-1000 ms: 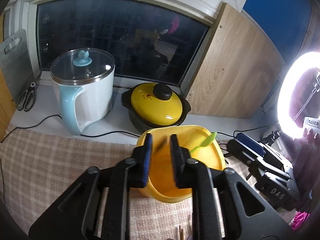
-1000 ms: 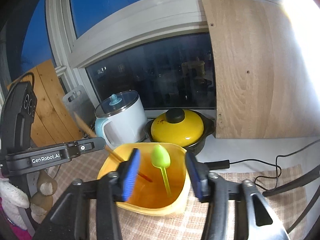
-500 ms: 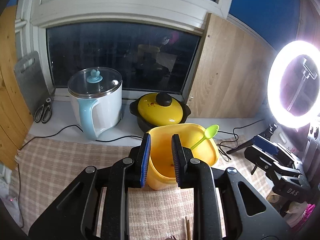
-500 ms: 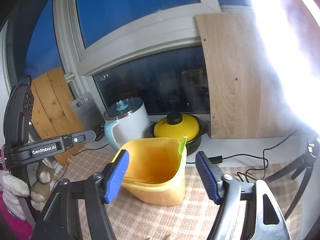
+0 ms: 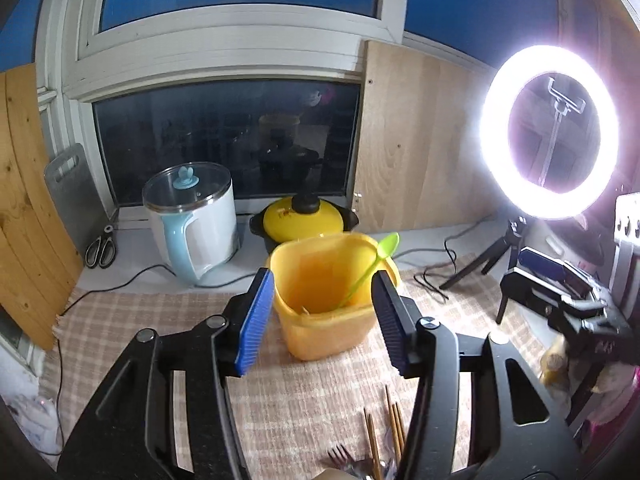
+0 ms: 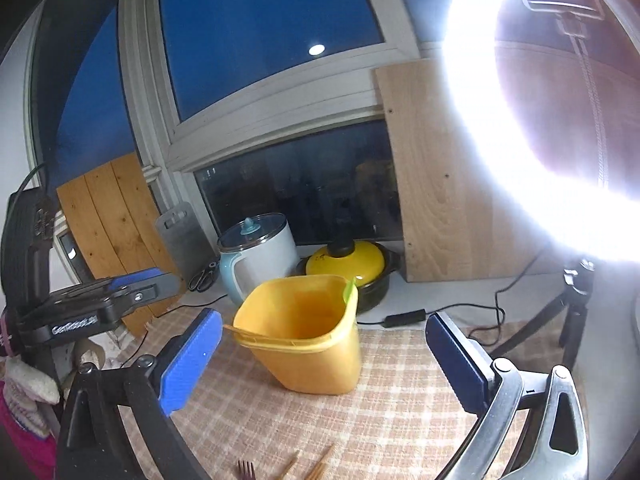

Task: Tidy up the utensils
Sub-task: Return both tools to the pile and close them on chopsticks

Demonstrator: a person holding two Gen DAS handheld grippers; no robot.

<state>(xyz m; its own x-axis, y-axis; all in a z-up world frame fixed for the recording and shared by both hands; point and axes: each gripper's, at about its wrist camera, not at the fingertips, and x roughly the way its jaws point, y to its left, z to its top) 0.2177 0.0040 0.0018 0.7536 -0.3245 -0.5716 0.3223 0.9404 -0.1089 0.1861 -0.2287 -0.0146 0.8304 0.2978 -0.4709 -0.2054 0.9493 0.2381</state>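
both grippers are between drops, judging by how things lie: the yellow holder (image 5: pixel 326 312) stands ahead of both sets of fingers on the checked cloth (image 5: pixel 160 320), already carrying a green spoon (image 5: pixel 372 264) that leans against its far right rim, and a wooden chopstick (image 6: pixel 250 331) resting across its near left rim in the right wrist view. the left gripper (image 5: pixel 324 312) is empty, its jaws opening and apart to either side of the holder without touching it. the right gripper (image 6: pixel 320 360) is also empty, its jaws opening very wide, with the holder ahead of and between them and clear of both pads. the rest of the utensils lie close under the grippers, at the near edge of both views: loose chopsticks (image 5: pixel 394 424) and a fork (image 5: pixel 340 456). the next move probably calls for tipping a gripper down and back toward that pile, then closing on a single thin piece. the chopsticks lie close together, so picking out one may be fiddly.
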